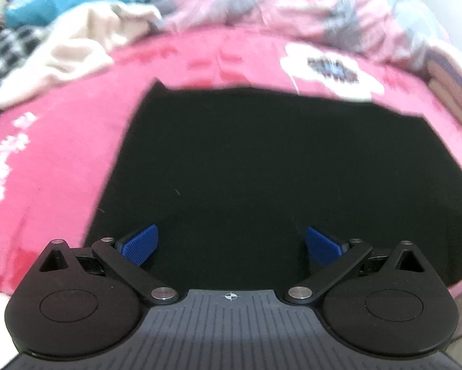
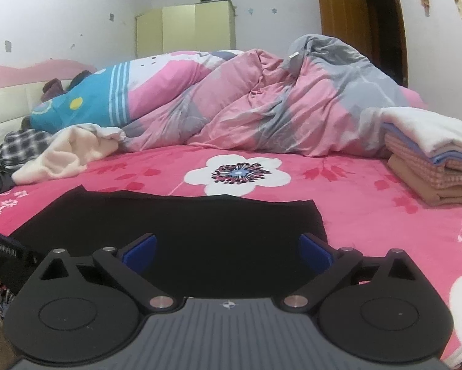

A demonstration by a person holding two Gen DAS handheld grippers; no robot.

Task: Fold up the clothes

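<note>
Black fabric fills the middle of both views: a dark garment lies flat on the pink floral bedsheet, its far edge straight with a small peak at the upper left corner. Its kind is hard to make out; no seams or folds show in the dark surface, and its near edge is hidden behind each device.

In the left wrist view the left hand-held gripper hangs over the garment with its blue pads spread wide apart and nothing between them. This view is blurred, so the flower print and the bedding behind it are smeared.

In the right wrist view the right hand-held gripper sits low over the same black cloth, jaws likewise apart and empty. At the left edge a black strap with illegible white lettering is cut off by the frame.

Behind, a rumpled pink-and-grey duvet crosses the bed. A cream garment and a checked one lie crumpled at centre left; a folded stack stands at the right edge, partly cropped. A pale wardrobe and a brown door stand further back.
</note>
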